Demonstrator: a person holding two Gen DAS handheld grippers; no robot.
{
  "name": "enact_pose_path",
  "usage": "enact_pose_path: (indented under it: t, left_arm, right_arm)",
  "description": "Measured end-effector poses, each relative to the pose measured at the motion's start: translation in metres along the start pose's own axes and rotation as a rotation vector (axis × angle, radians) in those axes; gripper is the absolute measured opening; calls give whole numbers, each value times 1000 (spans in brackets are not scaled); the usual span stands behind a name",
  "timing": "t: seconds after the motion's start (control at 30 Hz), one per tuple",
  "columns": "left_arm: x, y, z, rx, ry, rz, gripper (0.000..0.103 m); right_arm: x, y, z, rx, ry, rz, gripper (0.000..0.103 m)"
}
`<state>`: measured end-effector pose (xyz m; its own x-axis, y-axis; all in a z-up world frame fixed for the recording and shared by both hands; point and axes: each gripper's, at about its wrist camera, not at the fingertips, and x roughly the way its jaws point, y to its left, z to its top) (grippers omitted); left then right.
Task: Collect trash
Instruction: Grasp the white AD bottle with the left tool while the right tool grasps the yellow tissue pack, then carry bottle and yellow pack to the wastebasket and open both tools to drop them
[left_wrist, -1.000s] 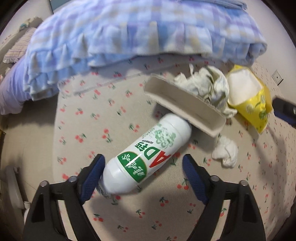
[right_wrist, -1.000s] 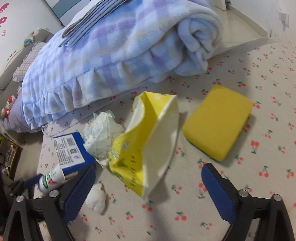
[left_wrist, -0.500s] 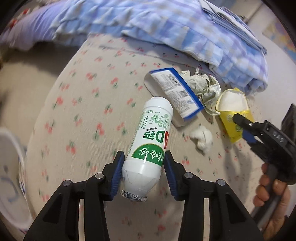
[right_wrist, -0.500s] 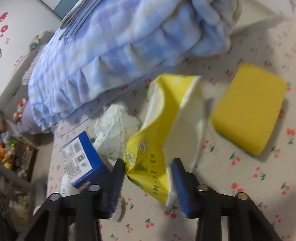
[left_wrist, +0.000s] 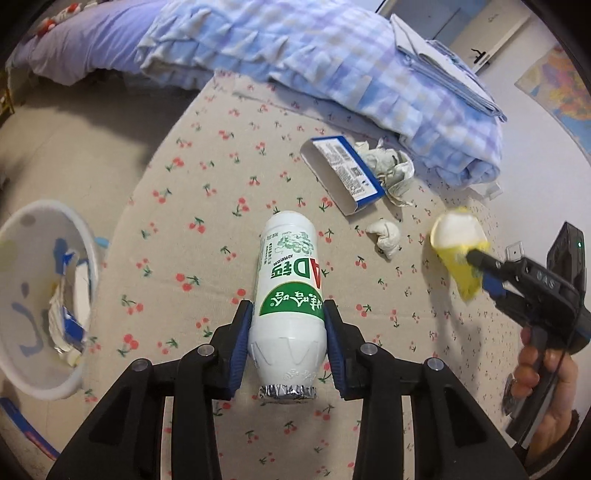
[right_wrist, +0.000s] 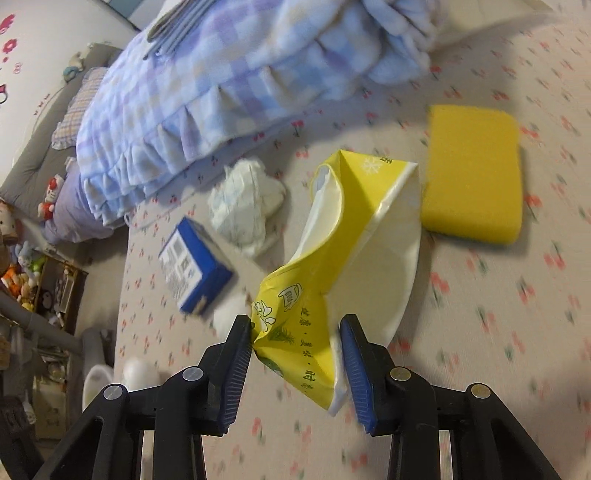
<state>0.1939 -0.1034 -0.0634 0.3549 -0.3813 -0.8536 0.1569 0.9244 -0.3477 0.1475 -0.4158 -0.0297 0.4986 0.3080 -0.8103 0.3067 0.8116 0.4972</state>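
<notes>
My left gripper (left_wrist: 288, 332) is shut on a white bottle (left_wrist: 290, 284) with a green label, held above the cherry-print sheet. My right gripper (right_wrist: 297, 354) is shut on a yellow empty tissue packet (right_wrist: 343, 251), lifted off the bed; the packet also shows in the left wrist view (left_wrist: 458, 254), with the right gripper (left_wrist: 480, 269) on it. A blue carton (left_wrist: 343, 173), a crumpled paper (left_wrist: 391, 166) and a small white tissue wad (left_wrist: 386, 236) lie on the sheet. In the right wrist view the carton (right_wrist: 195, 269) and crumpled paper (right_wrist: 243, 203) lie left of the packet.
A white trash bin (left_wrist: 88, 266) holding scraps stands at the left, below the bed edge. A rolled blue checked blanket (left_wrist: 332, 55) lies along the far side. A yellow sponge block (right_wrist: 476, 173) lies right of the packet. Toys and a shelf (right_wrist: 26, 273) stand at far left.
Both grippers closed from open: the left onto the bottle, the right onto the yellow packet. Both then lifted their items off the sheet, and the left view swung to show the bin.
</notes>
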Motion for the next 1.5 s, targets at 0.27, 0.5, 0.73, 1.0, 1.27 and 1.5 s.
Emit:
enact_pose_path:
  t: [0.27, 0.5, 0.73, 1.0, 1.27, 1.5]
  left_arm:
    - [-11, 6, -12, -30, 12, -37, 39]
    - [-23, -3, -18, -5, -5, -55, 39]
    - [-42, 1, -21, -20, -40, -79, 39]
    - [-61, 18, -21, -49, -76, -78, 39]
    - [-83, 68, -21, -132, -121, -36, 39]
    - [-107, 136, -27, -239, -165, 25, 39]
  right_arm:
    - [-44, 9, -22, -37, -46, 12, 43]
    - [-67, 13, -41, -54, -77, 28, 43]
    - [-76, 11, -55, -42, -59, 79, 43]
    - [-79, 22, -63, -62, -45, 113, 43]
    - [-54, 66, -73, -128, -2, 147, 43]
    - [-20, 115, -86, -204, 56, 172, 43]
